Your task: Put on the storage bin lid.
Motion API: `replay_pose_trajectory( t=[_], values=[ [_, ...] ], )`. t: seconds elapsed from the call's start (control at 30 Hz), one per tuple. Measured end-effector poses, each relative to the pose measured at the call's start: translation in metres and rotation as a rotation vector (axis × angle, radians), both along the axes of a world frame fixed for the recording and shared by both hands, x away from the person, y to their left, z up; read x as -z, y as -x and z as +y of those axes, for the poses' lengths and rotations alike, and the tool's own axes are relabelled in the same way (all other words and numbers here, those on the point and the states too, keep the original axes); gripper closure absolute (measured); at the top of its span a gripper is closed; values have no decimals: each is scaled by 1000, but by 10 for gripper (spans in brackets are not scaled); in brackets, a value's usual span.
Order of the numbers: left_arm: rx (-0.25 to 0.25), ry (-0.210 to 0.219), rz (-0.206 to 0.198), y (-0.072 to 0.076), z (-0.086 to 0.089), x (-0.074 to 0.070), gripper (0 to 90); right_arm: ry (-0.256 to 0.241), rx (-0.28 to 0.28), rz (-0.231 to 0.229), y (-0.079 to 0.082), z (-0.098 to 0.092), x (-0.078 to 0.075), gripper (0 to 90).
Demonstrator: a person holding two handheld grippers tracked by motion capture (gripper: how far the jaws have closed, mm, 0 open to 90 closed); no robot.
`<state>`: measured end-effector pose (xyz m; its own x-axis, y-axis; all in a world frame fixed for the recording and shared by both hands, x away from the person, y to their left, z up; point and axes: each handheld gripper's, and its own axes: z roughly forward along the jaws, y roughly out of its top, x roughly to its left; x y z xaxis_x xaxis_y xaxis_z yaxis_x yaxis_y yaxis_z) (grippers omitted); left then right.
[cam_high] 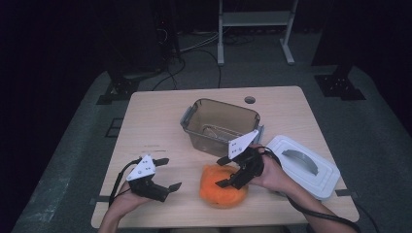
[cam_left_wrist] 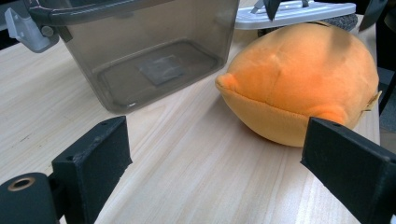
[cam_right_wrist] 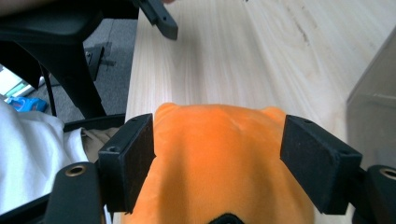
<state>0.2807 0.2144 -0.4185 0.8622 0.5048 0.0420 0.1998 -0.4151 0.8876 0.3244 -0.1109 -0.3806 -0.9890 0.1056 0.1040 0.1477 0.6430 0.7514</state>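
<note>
Right gripper (cam_right_wrist: 217,158): jaws spread, orange plush toy (cam_right_wrist: 219,163) between them, left pad touching.
Left gripper (cam_high: 163,175): jaws wide apart, empty; toy beyond its right jaw.

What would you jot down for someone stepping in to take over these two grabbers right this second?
Right gripper: open, jaws on either side of the orange plush toy, not yet squeezed.
Left gripper: open, holding nothing, above the table to the toy's left, pointed at it.
Toy: lies on the table near the front edge, in front of the clear bin.
Bin: open; there seems to be something pale at the bottom, hard to tell.
Lid: off, lying to the right of the toy.
Done: lid removed, right gripper lined up on the toy.
Probably left: close on the toy, put it in the bin, fit the lid.
</note>
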Motion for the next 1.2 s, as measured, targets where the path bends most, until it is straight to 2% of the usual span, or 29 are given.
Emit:
replay_pose_trajectory(
  t=[0.17,0.23,0.33,0.53,0.6,0.93,1.2],
  values=[
    [-2,-5,1,-1,1,1,71,21,12,12,-3,4,11,260],
    [-3,-4,5,-1,0,2,71,35,12,23,-3,5,17,289],
    [-2,-9,10,-1,-1,4,71,20,23,51,-3,4,24,333],
    [-5,-9,12,-1,-1,4,71,36,35,92,-1,6,34,418],
    [-5,-9,14,-1,-1,4,71,38,32,89,1,8,37,440],
    [-33,3,20,-4,4,6,71,73,19,99,6,12,40,564],
    [-35,-7,22,-4,4,8,71,92,20,105,9,17,37,639]
  ],
)
